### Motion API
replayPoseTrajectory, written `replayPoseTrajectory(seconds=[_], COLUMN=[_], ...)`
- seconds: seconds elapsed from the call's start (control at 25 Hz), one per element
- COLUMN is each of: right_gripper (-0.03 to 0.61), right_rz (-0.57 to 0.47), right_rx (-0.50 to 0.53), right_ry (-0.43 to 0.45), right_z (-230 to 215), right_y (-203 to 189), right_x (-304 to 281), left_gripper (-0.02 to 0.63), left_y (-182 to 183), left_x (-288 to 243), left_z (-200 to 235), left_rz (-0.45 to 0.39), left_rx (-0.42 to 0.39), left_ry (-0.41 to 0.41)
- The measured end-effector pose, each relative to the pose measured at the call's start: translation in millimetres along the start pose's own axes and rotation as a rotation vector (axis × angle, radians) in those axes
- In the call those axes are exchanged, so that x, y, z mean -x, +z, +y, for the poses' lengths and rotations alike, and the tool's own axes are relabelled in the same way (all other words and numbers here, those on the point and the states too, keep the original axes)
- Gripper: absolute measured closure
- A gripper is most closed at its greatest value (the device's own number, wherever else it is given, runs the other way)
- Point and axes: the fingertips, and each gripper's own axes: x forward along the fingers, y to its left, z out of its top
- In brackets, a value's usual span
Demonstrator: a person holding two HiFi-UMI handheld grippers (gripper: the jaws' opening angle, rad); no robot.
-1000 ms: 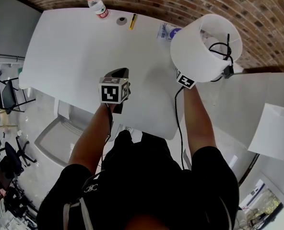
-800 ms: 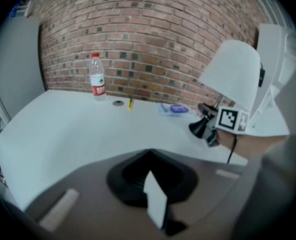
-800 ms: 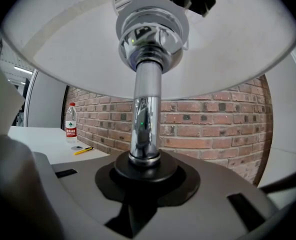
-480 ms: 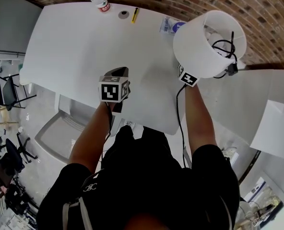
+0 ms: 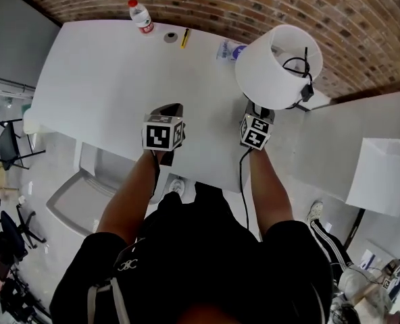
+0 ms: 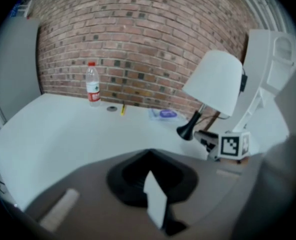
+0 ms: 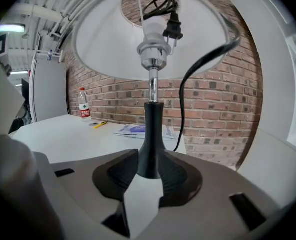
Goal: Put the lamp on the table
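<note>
The lamp (image 5: 278, 66), with a white shade and a black base, stands upright at the back right corner of the white table (image 5: 105, 66). Its cord and plug (image 5: 298, 69) lie coiled inside the shade. My right gripper (image 5: 259, 109) sits just in front of the base, apart from it. In the right gripper view the black stem (image 7: 150, 129) rises just beyond the right gripper (image 7: 145, 199), whose jaws are closing with nothing pressed between them. My left gripper (image 5: 167, 110) hovers over the table's front middle, a slim gap showing in the left gripper (image 6: 155, 199), holding nothing.
A water bottle (image 5: 140, 15), a small round disc (image 5: 171, 37), a yellow pen (image 5: 184, 38) and a booklet (image 5: 230, 50) lie along the table's far edge by the brick wall. A second white table (image 5: 342, 140) and another shade (image 5: 382, 174) are at the right.
The right gripper has let go of the lamp and drawn back toward me. The lamp now stands on its own on the table. The left gripper has hardly moved.
</note>
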Motion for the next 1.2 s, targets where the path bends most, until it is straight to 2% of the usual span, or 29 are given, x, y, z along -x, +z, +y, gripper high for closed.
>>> replayPoseTrajectory(seconds=[0.04, 0.08, 0.12, 0.44, 0.6, 0.92, 1.2], right_gripper=[0.485, 0.568, 0.578, 0.58, 0.58, 0.58, 0.58], right_rz=[0.017, 0.033, 0.044, 0.058, 0.037, -0.038, -0.026], right_rx=[0.0, -0.002, -0.007, -0.023, -0.053, -0.073, -0.049], right_ry=[-0.014, -0.027, -0.034, 0.027, 0.042, 0.078, 0.096], right_z=[-1, -1, 0, 37, 52, 80, 93], right_y=[-1, -1, 0, 33, 66, 136, 142], right_x=[9, 19, 28, 100, 127, 163, 172], left_gripper=[0.614, 0.614, 0.614, 0.614, 0.614, 0.614, 0.614], left_y=[3, 6, 9, 23, 37, 82, 86], left_x=[3, 5, 8, 32, 44, 80, 88], left_z=[-4, -8, -12, -37, -53, -79, -86], left_rz=[-0.011, -0.021, -0.03, -0.087, -0.129, -0.309, -0.316], left_rx=[-0.006, -0.011, -0.015, -0.068, -0.124, -0.194, -0.201], left_ry=[-0.01, -0.02, -0.031, -0.072, -0.097, -0.131, -0.141])
